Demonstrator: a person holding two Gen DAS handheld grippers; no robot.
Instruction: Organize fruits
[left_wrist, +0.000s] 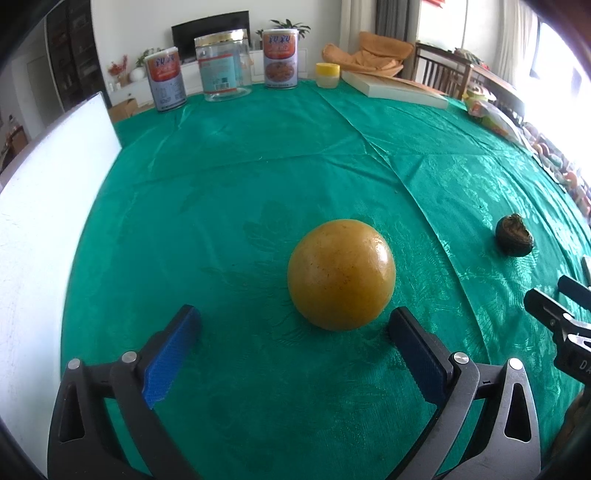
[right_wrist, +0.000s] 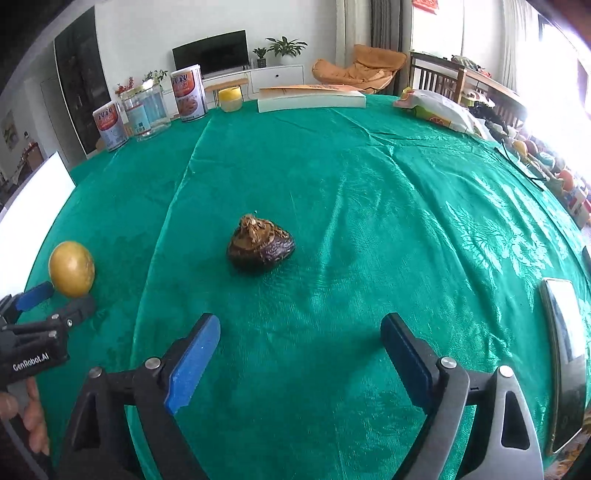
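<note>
Yellow fruit (left_wrist: 341, 274) is seen just ahead of spread, empty left gripper (left_wrist: 295, 343); right gripper (right_wrist: 300, 349), also spread, is farther from dark fruit (right_wrist: 260, 245).

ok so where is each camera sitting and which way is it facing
Left wrist: on the left claw, looking down and forward across the green tablecloth at the yellow fruit; its open fingers and the right claw's tip show.
Right wrist: on the right claw, facing the dark shrivelled fruit; its open fingers, the left claw and a hand show.
Shared: both fruits, the cans and jar, the book.
</note>
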